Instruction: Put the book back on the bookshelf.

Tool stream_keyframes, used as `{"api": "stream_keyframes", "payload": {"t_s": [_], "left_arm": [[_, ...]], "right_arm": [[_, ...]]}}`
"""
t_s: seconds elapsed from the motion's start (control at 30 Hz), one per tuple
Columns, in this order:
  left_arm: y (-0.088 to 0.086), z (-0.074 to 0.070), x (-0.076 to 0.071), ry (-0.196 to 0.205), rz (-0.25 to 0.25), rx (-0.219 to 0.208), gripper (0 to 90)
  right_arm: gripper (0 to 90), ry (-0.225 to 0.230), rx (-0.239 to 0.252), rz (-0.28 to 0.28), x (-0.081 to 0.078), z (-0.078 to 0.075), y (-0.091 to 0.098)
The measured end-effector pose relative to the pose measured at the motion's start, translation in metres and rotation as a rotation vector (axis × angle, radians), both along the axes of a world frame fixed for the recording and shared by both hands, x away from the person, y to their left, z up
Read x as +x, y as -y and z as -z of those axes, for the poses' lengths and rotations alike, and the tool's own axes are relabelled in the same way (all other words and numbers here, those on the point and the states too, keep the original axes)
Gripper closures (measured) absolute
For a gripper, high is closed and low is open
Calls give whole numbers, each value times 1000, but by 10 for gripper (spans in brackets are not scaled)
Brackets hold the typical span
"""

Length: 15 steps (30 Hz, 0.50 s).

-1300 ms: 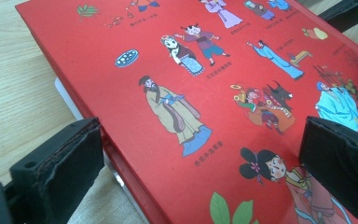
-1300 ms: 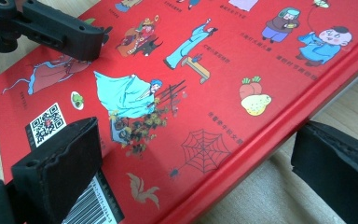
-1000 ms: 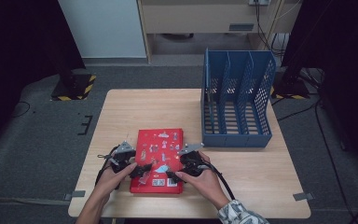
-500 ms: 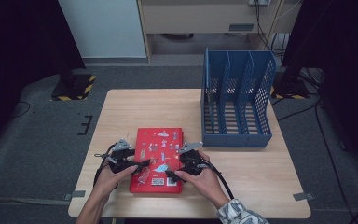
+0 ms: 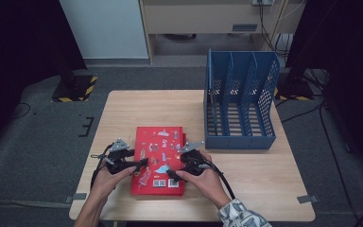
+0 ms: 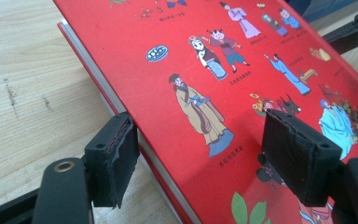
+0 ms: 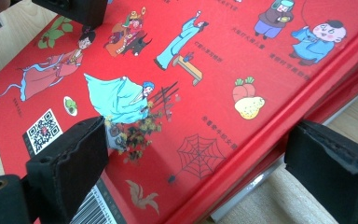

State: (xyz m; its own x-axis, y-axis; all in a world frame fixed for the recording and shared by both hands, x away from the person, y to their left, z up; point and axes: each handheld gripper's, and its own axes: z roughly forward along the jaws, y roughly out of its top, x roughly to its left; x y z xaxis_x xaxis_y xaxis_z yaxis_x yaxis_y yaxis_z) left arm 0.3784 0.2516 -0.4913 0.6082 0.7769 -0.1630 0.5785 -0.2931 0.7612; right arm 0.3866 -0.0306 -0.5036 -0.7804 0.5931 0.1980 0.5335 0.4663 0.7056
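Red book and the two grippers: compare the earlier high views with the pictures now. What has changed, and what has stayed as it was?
The left gripper has just been closing its jaws; the red book lies between them, one pad at its edge, the other above the cover, so it is not yet clamped. The hands have barely shifted. The right gripper remains open astride the book's other edge. The book, blue file rack and table are unmoved.
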Motion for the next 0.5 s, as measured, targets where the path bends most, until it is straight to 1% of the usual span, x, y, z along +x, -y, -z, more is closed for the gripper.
{"api": "stream_keyframes", "payload": {"t_s": [0.13, 0.3, 0.33, 0.37, 0.5], "left_arm": [[1, -7, -2, 30, 1, 10, 293], [-1, -15, -2, 58, -20, -3, 301], [-2, -17, -1, 65, -26, -13, 319], [-2, -19, -1, 71, -27, -8, 337], [-2, -22, 4, 69, -26, 7, 344]], "right_arm": [[70, 4, 4, 1, 0, -4, -2], [122, 47, -5, 4, 3, -18, -5], [123, 56, -9, 9, 4, -20, -5], [123, 58, -20, 11, 6, -22, -6], [123, 56, -49, 17, 9, -27, -9]]}}
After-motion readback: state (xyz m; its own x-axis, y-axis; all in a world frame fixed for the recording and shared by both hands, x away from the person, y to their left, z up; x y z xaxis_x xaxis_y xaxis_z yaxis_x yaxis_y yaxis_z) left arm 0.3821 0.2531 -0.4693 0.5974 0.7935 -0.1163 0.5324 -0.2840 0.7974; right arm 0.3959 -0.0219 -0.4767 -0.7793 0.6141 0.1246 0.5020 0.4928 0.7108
